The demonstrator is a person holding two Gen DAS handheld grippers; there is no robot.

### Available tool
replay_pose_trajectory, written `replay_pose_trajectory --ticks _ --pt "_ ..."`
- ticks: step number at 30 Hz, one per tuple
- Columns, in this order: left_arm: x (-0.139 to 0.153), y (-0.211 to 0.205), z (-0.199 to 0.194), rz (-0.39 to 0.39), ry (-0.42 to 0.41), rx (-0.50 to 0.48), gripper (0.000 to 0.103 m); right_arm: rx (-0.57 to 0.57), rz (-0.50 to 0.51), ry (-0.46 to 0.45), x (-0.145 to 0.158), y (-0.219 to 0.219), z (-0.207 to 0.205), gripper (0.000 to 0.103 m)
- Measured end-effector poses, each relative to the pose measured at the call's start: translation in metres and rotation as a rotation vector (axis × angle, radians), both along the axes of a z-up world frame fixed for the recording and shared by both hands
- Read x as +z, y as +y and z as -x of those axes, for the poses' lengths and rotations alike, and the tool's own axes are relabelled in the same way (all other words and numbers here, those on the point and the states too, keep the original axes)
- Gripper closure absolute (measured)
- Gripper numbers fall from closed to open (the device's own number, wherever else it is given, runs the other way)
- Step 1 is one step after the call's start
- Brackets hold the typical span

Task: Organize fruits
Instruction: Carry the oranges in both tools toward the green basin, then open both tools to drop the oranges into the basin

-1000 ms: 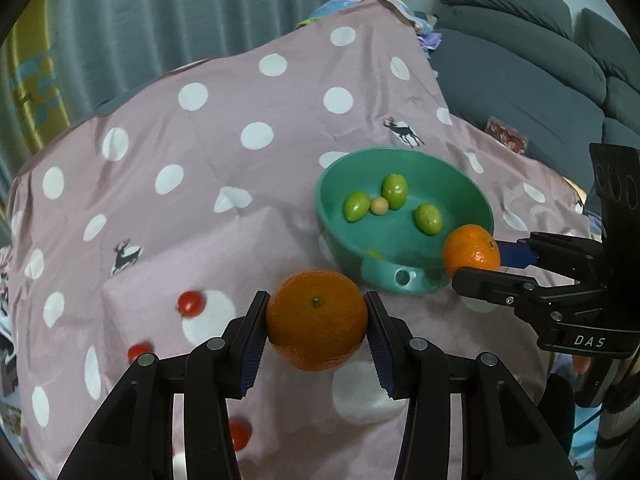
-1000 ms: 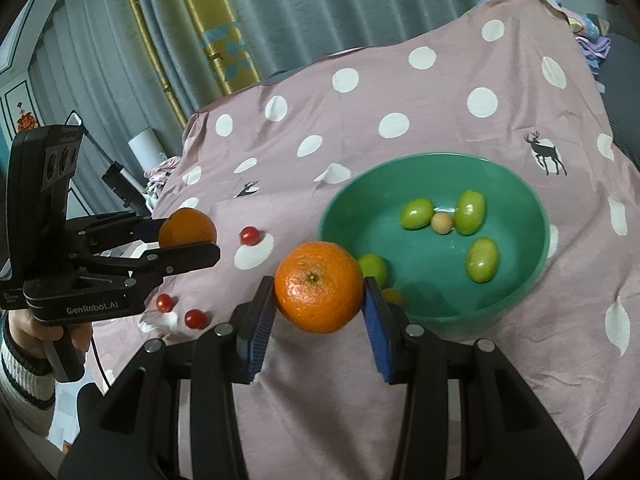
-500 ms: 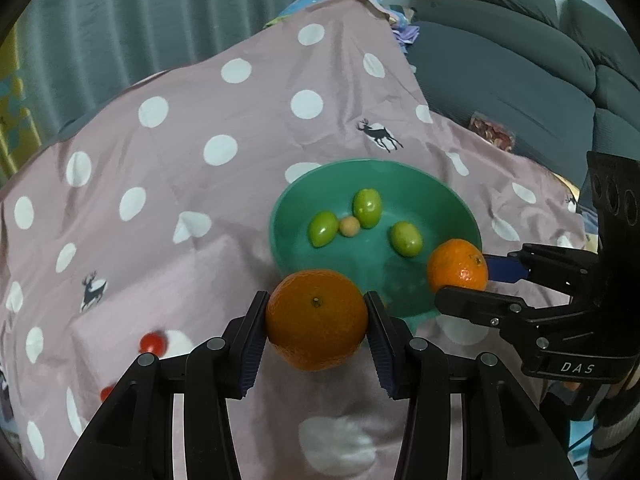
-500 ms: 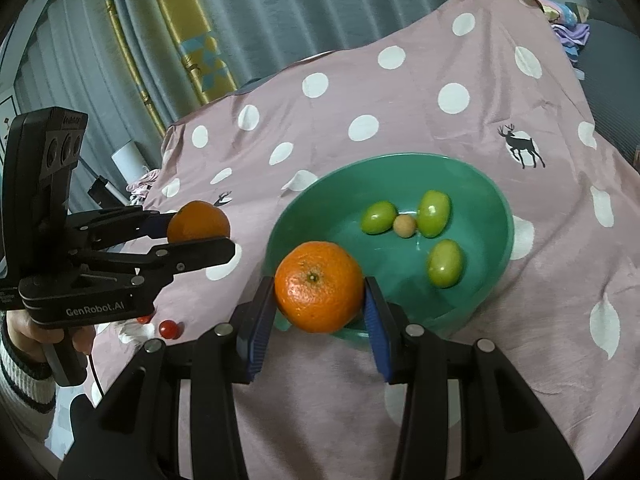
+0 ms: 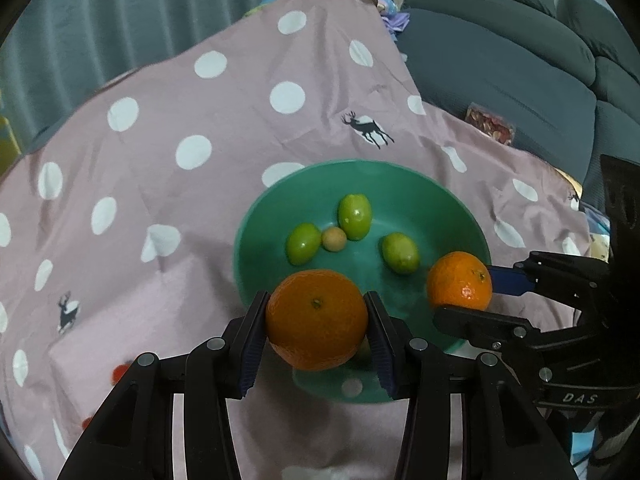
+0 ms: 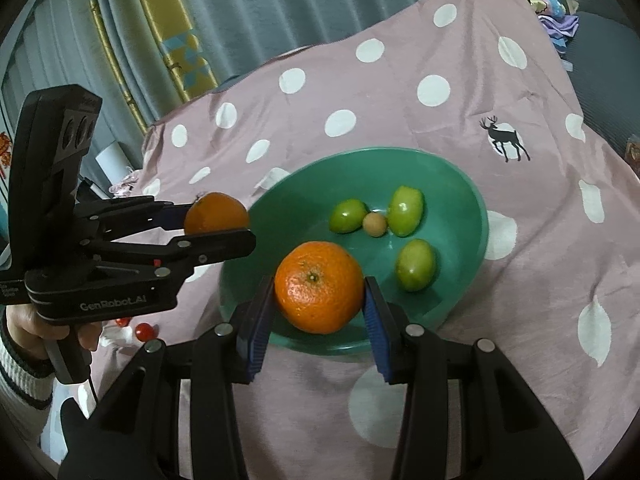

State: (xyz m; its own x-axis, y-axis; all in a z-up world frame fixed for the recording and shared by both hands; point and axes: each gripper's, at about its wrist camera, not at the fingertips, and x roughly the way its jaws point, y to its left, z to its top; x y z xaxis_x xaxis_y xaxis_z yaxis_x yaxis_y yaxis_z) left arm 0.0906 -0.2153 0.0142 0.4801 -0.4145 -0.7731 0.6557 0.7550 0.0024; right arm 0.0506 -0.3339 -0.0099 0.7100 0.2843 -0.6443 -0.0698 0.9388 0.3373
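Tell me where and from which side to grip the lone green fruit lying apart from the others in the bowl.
Grip the lone green fruit across its narrow middle, coming from above: it lies flat in the green bowl with open floor on both long sides.
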Motion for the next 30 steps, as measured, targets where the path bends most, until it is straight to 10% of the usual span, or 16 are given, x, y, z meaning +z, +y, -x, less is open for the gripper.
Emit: replay_pose_trajectory --ticks 19,30 --pt "-0.002 -0.002 0.005 -0.001 -0.009 0.014 0.055 -0.01 0.01 -0.013 0.005 0.0 0.004 0.052" --pt "0.007 0.047 0.03 0.015 -0.018 0.109 0.034 0.005 0.003 -0.047 0.026 0.018 0.03 0.037"
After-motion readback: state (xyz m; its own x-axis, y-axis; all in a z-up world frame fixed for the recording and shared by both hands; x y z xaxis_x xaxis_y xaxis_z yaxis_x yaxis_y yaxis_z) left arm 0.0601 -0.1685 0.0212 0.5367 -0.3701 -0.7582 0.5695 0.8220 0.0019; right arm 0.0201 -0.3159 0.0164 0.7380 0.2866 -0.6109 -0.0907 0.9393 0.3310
